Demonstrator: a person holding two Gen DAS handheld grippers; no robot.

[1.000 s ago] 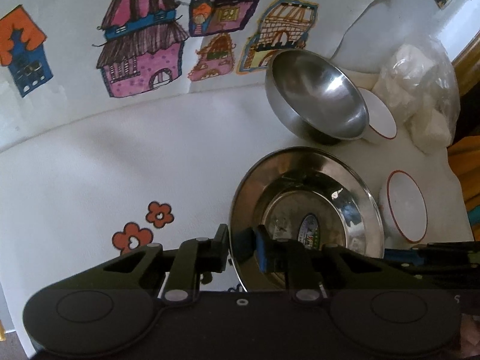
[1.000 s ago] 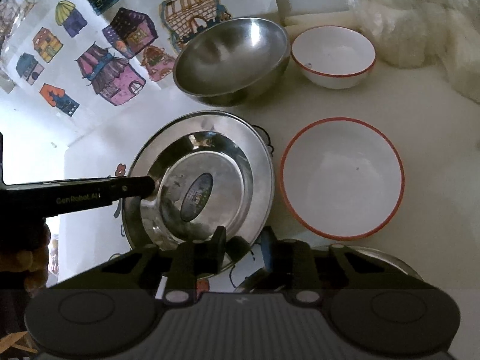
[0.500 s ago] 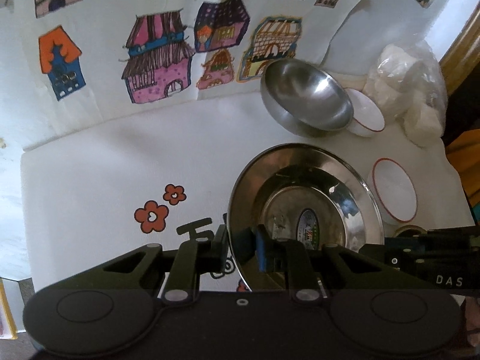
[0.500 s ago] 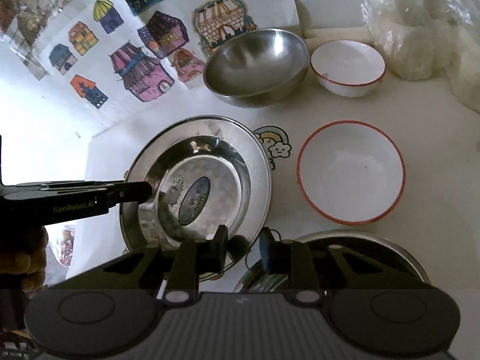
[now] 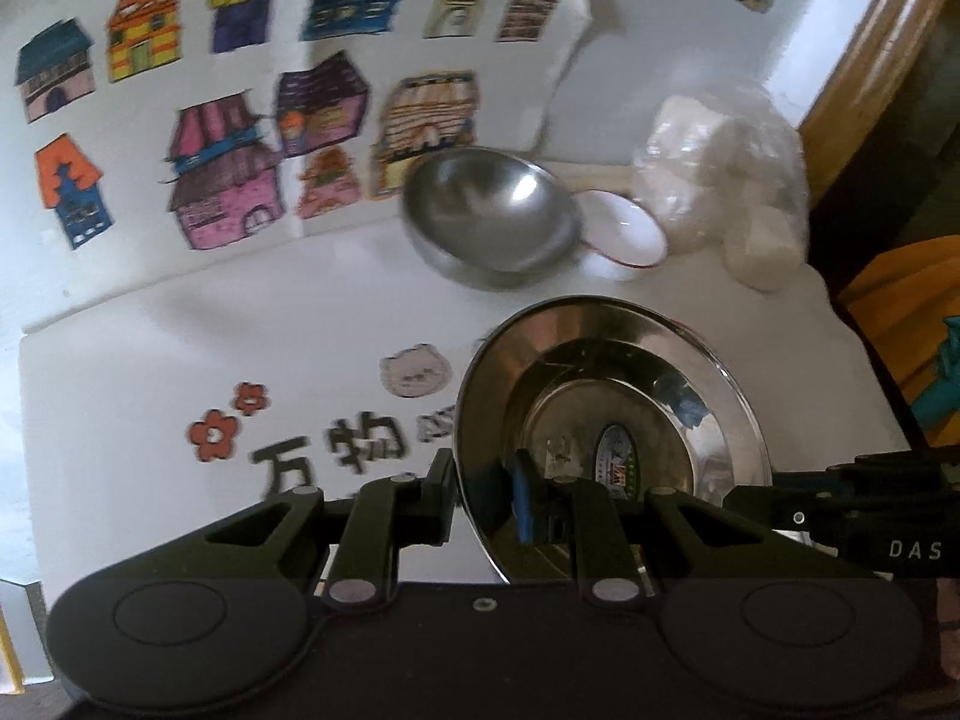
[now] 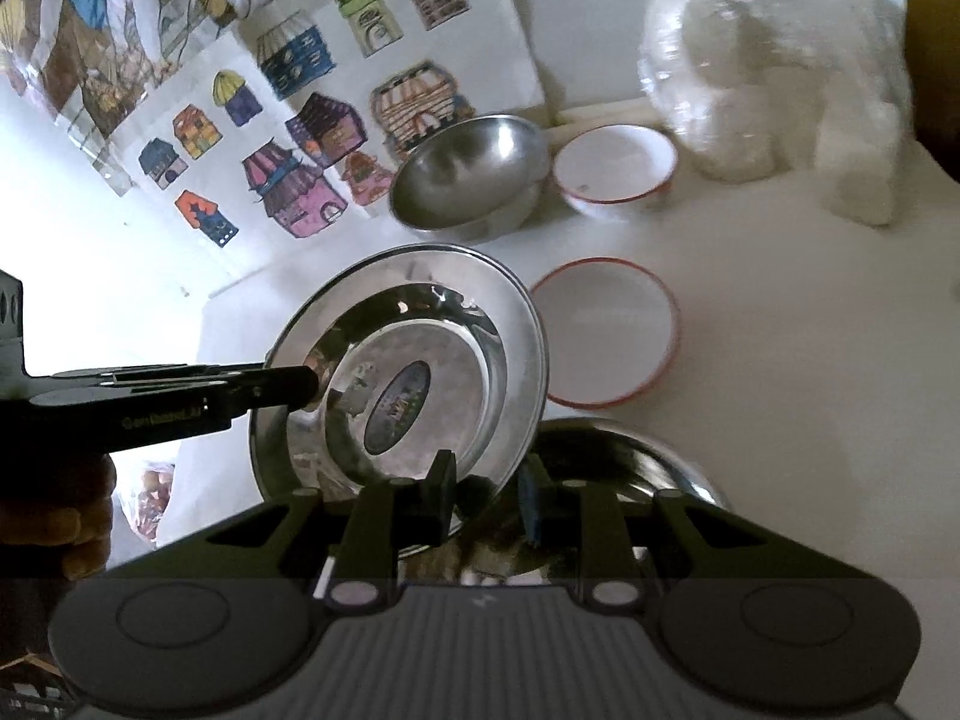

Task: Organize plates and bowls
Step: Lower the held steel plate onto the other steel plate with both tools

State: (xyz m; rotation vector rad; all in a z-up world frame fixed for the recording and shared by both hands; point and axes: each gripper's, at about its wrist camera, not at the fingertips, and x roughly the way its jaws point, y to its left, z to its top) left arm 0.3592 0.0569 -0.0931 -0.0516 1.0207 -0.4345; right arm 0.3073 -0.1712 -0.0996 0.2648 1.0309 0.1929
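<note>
Grippers on both sides are holding one shiny round steel plate (image 6: 420, 384) up off the white table (image 6: 780, 396). The left gripper (image 5: 480, 495) is pinching the plate's near rim, and the right gripper (image 6: 489, 492) is pinching the other edge, jaws almost closed on thin metal. A second steel plate (image 6: 654, 468) is lying just under the right gripper, so the lifted plate probably belongs on it. Both hands should be moving together, keeping the plate flat, lowering it slowly so it is not sliding or clanging.
</note>
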